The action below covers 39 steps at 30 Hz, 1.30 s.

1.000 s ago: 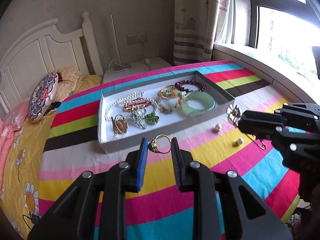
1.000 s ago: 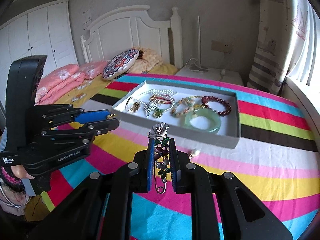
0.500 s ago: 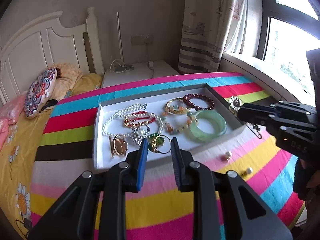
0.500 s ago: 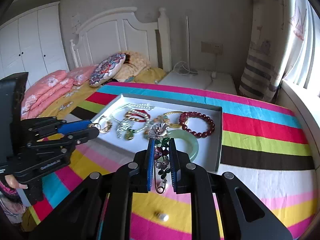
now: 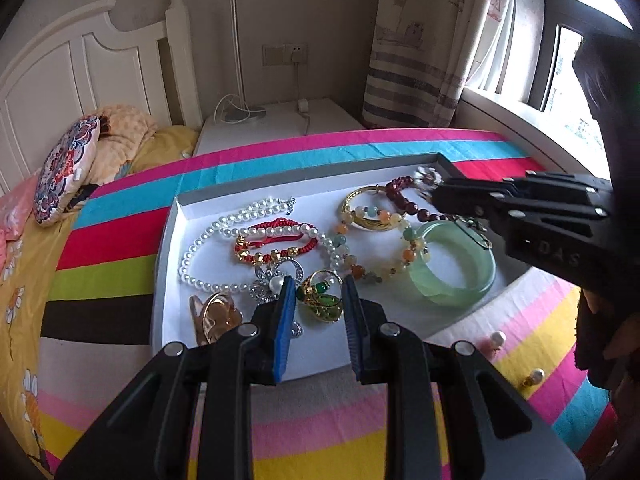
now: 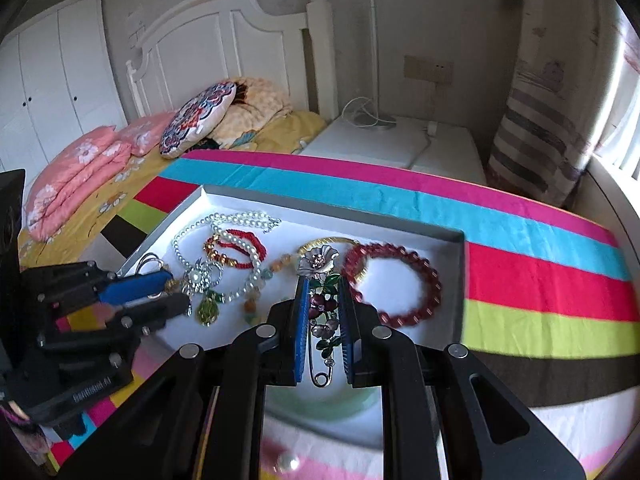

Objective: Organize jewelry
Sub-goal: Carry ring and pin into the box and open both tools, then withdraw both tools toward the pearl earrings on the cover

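Note:
A white jewelry tray [image 5: 176,216] lies on the striped cloth and holds pearl strands, a red cord bracelet, a dark red bead bracelet [image 6: 394,280] and a green jade bangle [image 5: 452,268]. My left gripper [image 5: 316,300] is shut on a gold ring with a green stone [image 5: 318,294] and holds it over the tray's front part. My right gripper [image 6: 323,320] is shut on a flower brooch with a safety pin [image 6: 320,292], held over the tray's right side above the bangle. The right gripper also shows in the left wrist view [image 5: 440,196].
Two loose pearl earrings [image 5: 498,338] [image 5: 536,376] lie on the cloth in front of the tray. Another pearl [image 6: 288,462] shows below the right gripper. A bed with pillows [image 6: 196,120] is on the left, a white nightstand [image 6: 400,140] behind, a window at right.
Both grippers have moved forward from over the cloth to over the tray, each still holding its piece. The tray now fills more of both views.

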{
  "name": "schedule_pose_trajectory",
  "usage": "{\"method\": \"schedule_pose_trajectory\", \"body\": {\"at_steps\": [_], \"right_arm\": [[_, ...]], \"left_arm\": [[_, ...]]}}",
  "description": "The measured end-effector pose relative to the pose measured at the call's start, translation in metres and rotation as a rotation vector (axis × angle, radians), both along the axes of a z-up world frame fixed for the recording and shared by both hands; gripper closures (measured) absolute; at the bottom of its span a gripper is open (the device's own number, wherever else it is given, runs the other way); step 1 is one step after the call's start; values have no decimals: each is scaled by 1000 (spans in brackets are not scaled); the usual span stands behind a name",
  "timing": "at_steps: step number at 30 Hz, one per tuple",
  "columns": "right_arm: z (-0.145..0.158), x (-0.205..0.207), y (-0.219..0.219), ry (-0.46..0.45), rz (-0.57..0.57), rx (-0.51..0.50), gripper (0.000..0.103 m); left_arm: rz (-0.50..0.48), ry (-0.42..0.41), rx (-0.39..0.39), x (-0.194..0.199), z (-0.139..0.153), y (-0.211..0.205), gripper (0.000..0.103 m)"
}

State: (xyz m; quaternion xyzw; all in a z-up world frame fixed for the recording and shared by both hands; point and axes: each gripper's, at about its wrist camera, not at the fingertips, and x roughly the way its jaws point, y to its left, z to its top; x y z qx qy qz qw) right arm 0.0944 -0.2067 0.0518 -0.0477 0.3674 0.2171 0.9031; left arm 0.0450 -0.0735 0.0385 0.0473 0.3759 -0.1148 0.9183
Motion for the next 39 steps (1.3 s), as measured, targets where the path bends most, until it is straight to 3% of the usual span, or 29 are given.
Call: {"method": "schedule_pose_trajectory", "body": {"at_steps": [7, 13, 14, 15, 17, 18, 21, 24, 26, 31, 39], "right_arm": [[-5, 17, 46, 36, 66, -47, 88], [-16, 41, 63, 63, 42, -84, 88], [-17, 44, 63, 65, 30, -86, 87], [-16, 46, 62, 63, 19, -89, 87], [-12, 45, 57, 58, 4, -75, 76], [-9, 42, 53, 52, 6, -59, 74], [4, 24, 35, 18, -1, -21, 72], [17, -6, 6, -18, -18, 40, 59], [21, -27, -13, -31, -29, 76, 49], [15, -79, -48, -39, -69, 97, 45], [-20, -135, -64, 18, -63, 66, 40]], "left_arm": [[7, 18, -1, 11, -9, 0, 80], [8, 19, -9, 8, -11, 3, 79], [9, 20, -13, 6, -11, 4, 74], [14, 18, -20, 4, -10, 6, 62], [29, 5, -23, -1, -8, 9, 45], [37, -5, -21, -5, -6, 9, 41], [48, -31, -15, -20, 1, 11, 31], [76, -57, -6, -37, 6, 15, 15], [99, -57, -19, -50, 7, 20, 11], [116, -4, -87, -78, -3, 23, 7], [106, 38, -100, -115, -23, 11, 6]]}}
